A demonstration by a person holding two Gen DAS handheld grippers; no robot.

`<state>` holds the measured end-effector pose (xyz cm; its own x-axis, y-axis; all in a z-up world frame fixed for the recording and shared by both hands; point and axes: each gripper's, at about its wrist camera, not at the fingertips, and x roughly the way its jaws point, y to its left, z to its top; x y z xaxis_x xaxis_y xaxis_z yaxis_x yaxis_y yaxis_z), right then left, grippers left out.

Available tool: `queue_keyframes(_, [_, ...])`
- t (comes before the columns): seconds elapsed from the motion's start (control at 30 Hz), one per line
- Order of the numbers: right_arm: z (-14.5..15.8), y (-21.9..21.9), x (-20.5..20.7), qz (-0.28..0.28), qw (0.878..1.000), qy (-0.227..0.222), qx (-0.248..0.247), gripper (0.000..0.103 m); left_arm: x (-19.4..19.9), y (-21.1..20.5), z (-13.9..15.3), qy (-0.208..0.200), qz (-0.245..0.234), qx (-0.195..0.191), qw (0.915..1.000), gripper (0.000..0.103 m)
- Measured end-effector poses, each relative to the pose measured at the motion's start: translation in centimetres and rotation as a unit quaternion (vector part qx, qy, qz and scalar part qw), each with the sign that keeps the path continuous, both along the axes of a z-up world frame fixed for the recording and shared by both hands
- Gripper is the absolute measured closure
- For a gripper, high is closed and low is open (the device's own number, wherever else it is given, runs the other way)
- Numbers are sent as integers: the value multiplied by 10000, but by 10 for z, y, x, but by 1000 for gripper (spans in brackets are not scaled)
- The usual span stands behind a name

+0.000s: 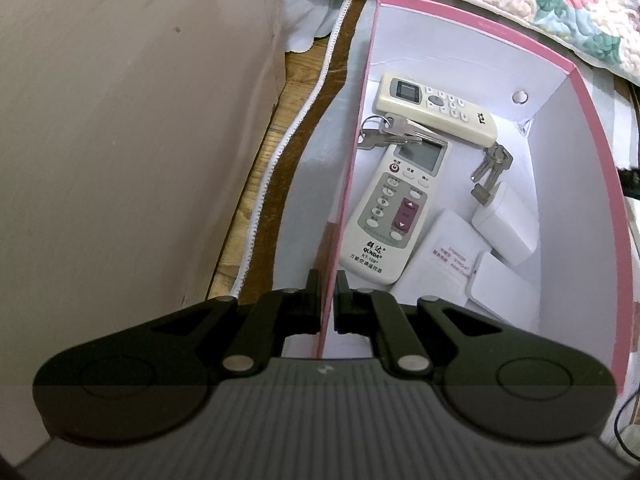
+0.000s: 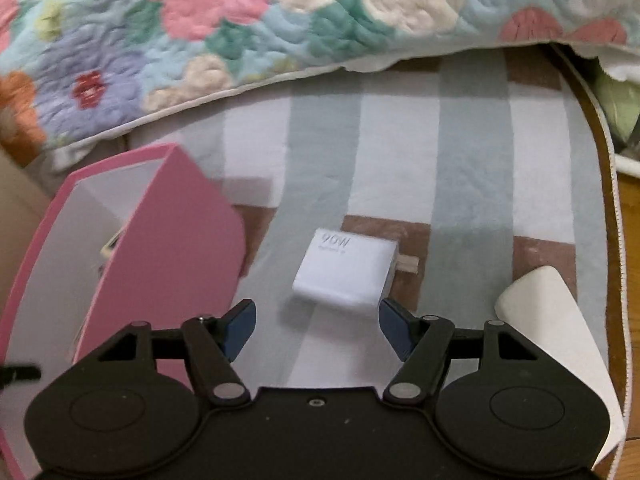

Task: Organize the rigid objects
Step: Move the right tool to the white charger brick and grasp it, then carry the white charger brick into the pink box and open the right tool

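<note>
Black linkages, silver pivots, blue-padded fingers [image 2: 240,330]

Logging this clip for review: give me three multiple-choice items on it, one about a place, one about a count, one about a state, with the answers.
1. Where is the white charger?
A. in the pink box
B. on the striped mat
C. on the quilt

2. How many remotes lie in the pink box?
A. one
B. two
C. four

3. How is the left gripper?
A. clamped on the box wall
B. wide open
C. holding keys

Answers: 1 B, it rests on the striped mat ahead of the open right gripper. 2 B, two remotes. 3 A, its fingers pinch the wall.
</note>
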<state>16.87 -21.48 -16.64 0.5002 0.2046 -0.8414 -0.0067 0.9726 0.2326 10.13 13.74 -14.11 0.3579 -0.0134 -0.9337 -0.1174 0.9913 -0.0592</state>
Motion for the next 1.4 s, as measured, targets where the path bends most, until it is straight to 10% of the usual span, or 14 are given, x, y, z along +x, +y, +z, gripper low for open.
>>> queue_keyframes(0.27, [-23,18,48,-244,9959,593,-636,20,-3,-10,1,-66,-117,293,9995,97])
queue_keyframes(0.43, [-24,31,42,-134,9907,497,-1259,39,-3,-10,-1,-60,-105,250,9996,97])
queue_keyframes(1.03, [30,27,-40,485,9973,-556,-1,40,-1,3,-1,30,83,-88,9999,98])
queue_keyframes(1.4, [101,106,-84,1936,9762,-882,429,40,-1,7,-2,48,95,-190,9998,98])
